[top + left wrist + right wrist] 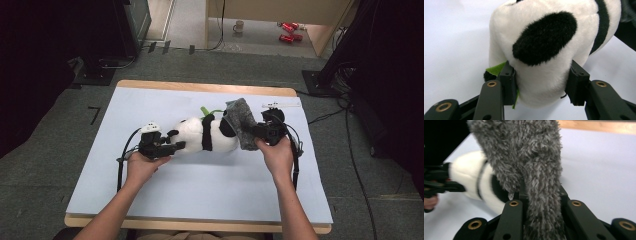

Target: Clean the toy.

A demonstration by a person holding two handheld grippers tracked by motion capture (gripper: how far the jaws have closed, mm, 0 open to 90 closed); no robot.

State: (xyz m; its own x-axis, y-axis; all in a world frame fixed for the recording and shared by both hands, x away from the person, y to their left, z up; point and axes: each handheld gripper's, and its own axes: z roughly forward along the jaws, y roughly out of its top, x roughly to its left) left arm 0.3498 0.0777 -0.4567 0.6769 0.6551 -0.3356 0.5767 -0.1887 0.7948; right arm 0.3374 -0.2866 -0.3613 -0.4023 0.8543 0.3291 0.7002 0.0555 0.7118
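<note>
White and black plush makes up a toy panda (207, 134) lying on its side near the middle of a pale blue tabletop (200, 190), and every place here is given from that panda. At one end of the panda, the left gripper (172, 146) has its fingers (507, 85) pinching the plush, one pressed into each side of a rounded white part with a black patch, seen close in the left gripper view. A strip of green felt (496, 68) is caught against one of those fingers. At the panda's other end, the right gripper (255, 132) has its fingers (515, 213) pressed nearly together on a fuzzy grey cloth (242, 122), whose pile bunches between them in the right gripper view. The grey cloth rises from that grip and touches the panda's end, partly covering it. A person's bare forearms reach in from the near edge of the tabletop, one hand on each gripper, on either side of the panda. Beyond the panda, a small green piece (209, 111) sticks out just beside the grey cloth.
</note>
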